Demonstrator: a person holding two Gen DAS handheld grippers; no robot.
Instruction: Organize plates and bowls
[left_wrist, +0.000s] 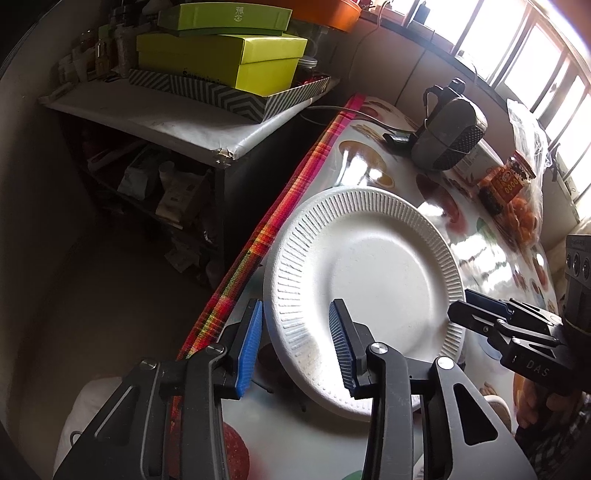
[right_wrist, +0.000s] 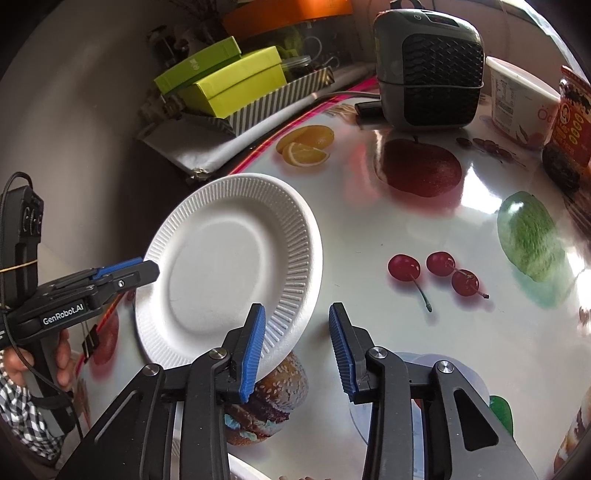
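Observation:
A white ribbed paper plate (left_wrist: 365, 280) lies on the fruit-print table, near its left edge; it also shows in the right wrist view (right_wrist: 225, 273). My left gripper (left_wrist: 295, 347) is open, its jaws astride the plate's near-left rim, not closed on it. My right gripper (right_wrist: 297, 343) is open; its left finger overlaps the plate's near-right rim and the right finger is over bare table. Each gripper shows in the other's view: the right one (left_wrist: 480, 310) at the plate's right rim, the left one (right_wrist: 147, 269) at the plate's left rim.
A grey speaker-like box (right_wrist: 432, 66), a white tub (right_wrist: 517, 99) and a jar (right_wrist: 569, 129) stand at the table's far side. A bag of oranges (left_wrist: 524, 206) lies far right. A shelf with green boxes (left_wrist: 221, 62) stands left of the table. A translucent lid (right_wrist: 443, 373) lies near me.

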